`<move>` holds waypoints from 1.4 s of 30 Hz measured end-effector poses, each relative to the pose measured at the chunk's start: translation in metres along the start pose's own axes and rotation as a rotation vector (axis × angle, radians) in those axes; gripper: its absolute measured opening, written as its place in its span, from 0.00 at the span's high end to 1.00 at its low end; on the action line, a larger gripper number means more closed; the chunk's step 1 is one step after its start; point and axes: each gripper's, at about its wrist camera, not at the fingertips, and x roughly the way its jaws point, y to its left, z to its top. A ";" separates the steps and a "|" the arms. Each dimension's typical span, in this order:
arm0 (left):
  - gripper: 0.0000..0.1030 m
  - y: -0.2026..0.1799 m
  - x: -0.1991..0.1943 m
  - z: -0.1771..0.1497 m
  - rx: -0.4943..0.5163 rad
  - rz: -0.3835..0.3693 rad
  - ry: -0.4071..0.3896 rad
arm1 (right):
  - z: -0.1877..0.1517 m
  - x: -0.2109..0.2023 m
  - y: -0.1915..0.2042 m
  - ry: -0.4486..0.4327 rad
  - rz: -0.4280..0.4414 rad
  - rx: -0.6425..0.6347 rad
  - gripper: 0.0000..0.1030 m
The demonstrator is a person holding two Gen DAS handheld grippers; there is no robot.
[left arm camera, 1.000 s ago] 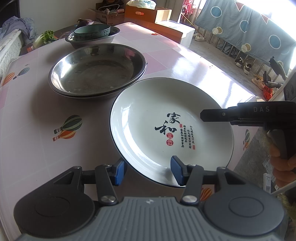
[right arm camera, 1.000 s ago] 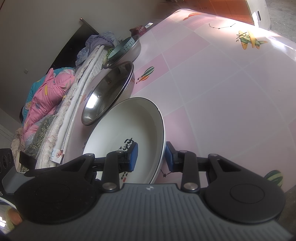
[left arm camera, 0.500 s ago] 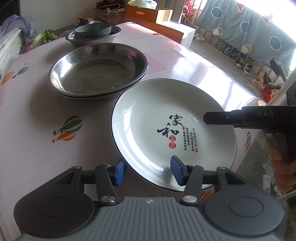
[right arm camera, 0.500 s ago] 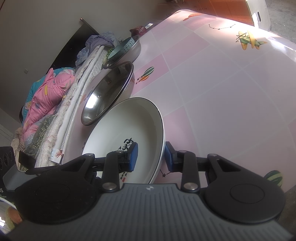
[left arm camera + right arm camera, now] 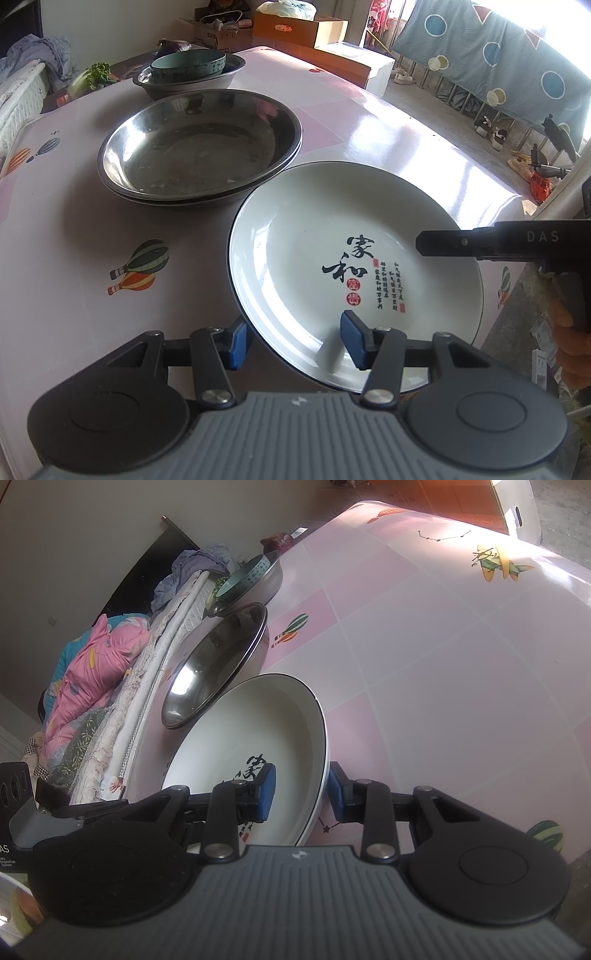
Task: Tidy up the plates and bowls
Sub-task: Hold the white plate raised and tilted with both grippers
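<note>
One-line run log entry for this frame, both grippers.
step: plate pickup | right hand-held gripper: straddles white plate rim, grip unclear | left hand-held gripper: open at near rim | steel basins: stacked beside
</note>
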 end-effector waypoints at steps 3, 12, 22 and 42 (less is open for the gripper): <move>0.50 0.001 0.001 0.001 -0.002 0.001 -0.002 | 0.000 0.000 0.001 0.003 -0.008 -0.012 0.72; 0.49 0.001 0.001 0.001 -0.010 0.004 -0.013 | -0.003 -0.001 0.004 0.003 -0.014 -0.032 0.71; 0.50 0.002 -0.003 -0.003 -0.004 -0.021 -0.017 | -0.003 -0.001 0.004 -0.003 -0.020 -0.045 0.72; 0.51 0.011 0.008 0.006 0.013 0.000 -0.068 | -0.009 0.001 0.013 -0.056 -0.116 -0.142 0.86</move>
